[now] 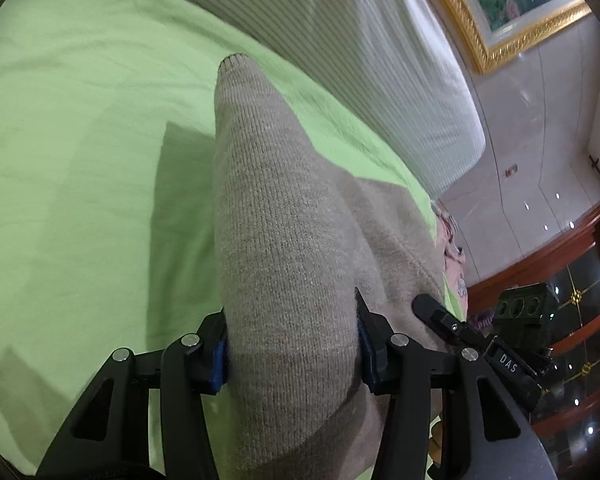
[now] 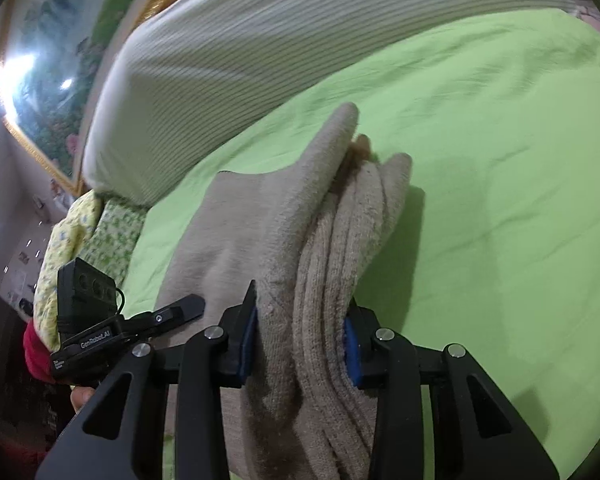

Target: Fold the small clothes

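A beige knitted garment [image 1: 276, 200] is lifted off the green bedsheet [image 1: 80, 160], with one long fold running away from the camera. My left gripper [image 1: 290, 320] is shut on it, the cloth filling the gap between the blue pads. In the right wrist view the same garment [image 2: 260, 220] hangs in bunched, layered folds over the sheet [image 2: 500, 200]. My right gripper [image 2: 304, 300] is shut on that thick bundle. Each gripper shows at the edge of the other's view, close alongside: the right one [image 1: 440, 316] and the left one [image 2: 180, 308].
A white ribbed pillow [image 1: 360, 40] lies along the far side of the bed [image 2: 260, 40]. A gold-framed painting [image 1: 500, 20] hangs behind it. Floral yellow-green cloth [image 2: 80, 240] and a pink cloth [image 1: 454, 256] lie at the bed's edge, near a dark wooden cabinet [image 1: 580, 280].
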`<move>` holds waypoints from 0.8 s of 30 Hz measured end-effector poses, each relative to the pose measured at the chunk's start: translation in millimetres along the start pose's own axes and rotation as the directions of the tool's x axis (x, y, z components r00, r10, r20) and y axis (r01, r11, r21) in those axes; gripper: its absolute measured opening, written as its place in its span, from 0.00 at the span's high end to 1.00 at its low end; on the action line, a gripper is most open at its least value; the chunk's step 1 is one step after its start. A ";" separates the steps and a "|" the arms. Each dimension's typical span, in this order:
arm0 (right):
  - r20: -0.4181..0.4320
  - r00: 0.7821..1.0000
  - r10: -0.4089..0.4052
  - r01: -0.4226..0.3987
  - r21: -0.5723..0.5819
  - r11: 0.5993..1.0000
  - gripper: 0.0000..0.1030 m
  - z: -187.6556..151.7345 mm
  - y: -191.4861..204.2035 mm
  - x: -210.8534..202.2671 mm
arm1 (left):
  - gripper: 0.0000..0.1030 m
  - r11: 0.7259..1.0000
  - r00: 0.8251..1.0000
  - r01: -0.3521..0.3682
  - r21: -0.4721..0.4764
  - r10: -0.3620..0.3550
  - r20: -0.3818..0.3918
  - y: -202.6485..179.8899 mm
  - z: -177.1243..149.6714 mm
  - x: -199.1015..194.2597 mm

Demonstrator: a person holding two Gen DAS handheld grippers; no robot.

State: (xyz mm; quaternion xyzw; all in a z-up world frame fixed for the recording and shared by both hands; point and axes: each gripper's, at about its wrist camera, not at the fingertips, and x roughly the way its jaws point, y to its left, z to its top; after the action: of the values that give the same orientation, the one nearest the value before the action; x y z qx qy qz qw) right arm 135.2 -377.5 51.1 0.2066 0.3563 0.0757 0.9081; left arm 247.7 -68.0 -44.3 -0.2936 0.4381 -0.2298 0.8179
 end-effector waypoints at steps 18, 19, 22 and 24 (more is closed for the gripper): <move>-0.124 0.973 0.196 -0.204 -0.051 0.978 0.65 -56.8 121.5 121.9 | 0.51 0.980 0.976 -0.197 -0.037 0.199 0.093 123.2 15.1 -141.5; -0.134 0.974 0.185 -0.194 -0.060 0.979 0.65 -59.8 121.3 124.3 | 0.51 0.980 0.976 -0.195 -0.046 0.199 0.085 131.2 12.2 -142.1; -0.150 0.976 0.159 -0.170 -0.063 0.984 0.65 -64.9 115.1 127.4 | 0.50 0.979 0.975 -0.199 -0.047 0.202 0.087 136.6 5.9 -133.5; -0.152 0.976 0.156 -0.165 -0.051 0.985 0.64 -66.2 111.2 128.2 | 0.48 0.980 0.977 -0.192 -0.049 0.196 0.087 134.5 8.7 -126.8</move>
State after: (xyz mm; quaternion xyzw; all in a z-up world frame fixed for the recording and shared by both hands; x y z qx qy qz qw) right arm 185.6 -219.3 -23.8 0.1999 0.4020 0.1751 0.8762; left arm 206.4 111.9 -58.3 -0.2760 0.4314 -0.1264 0.8496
